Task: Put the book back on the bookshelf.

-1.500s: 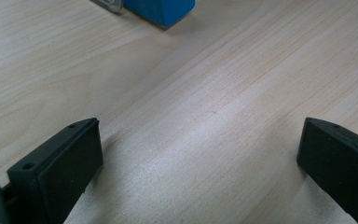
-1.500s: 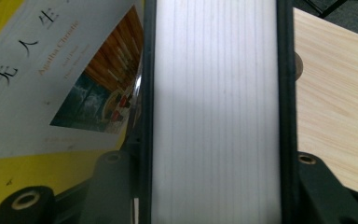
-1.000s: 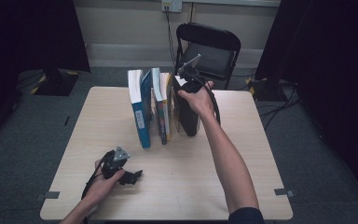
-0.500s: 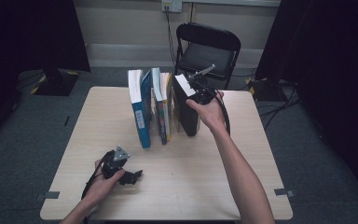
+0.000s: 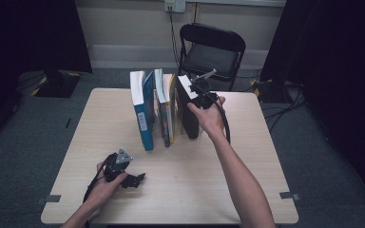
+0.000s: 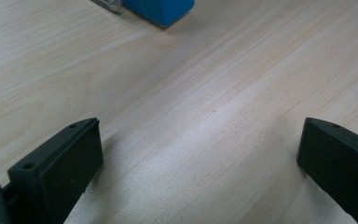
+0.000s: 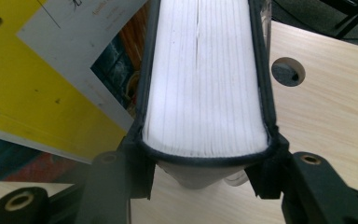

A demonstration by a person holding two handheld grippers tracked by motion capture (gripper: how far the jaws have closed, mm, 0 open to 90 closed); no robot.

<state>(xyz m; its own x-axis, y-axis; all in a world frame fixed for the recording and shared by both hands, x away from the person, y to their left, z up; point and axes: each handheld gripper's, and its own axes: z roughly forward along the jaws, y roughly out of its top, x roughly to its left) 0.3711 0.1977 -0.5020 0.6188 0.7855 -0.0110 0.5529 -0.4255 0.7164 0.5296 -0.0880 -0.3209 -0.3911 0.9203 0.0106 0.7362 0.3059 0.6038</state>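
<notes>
Several books stand upright in a row at the middle of the table (image 5: 247, 156). The rightmost is a thick black book (image 5: 190, 114). My right gripper (image 5: 197, 92) sits at its top near corner. In the right gripper view my right gripper (image 7: 205, 172) has a jaw on each side of the black book (image 7: 205, 93), pads against both covers; the jaws have just been closing on it. A yellow book (image 7: 28, 84) leans beside it. My left gripper (image 5: 140, 178) rests open on the table near the front left, with bare wood between the jaws of the left gripper (image 6: 200, 154).
A blue book (image 5: 145, 114) ends the row on the left, and its corner (image 6: 161, 7) shows ahead of the left gripper. A black folding chair (image 5: 214, 52) stands behind the table. A round cable hole (image 7: 288, 71) lies in the tabletop past the black book.
The right hand slid a little to the right and toward me along the book tops and settled on the black book. The left hand and gripper kept still.
</notes>
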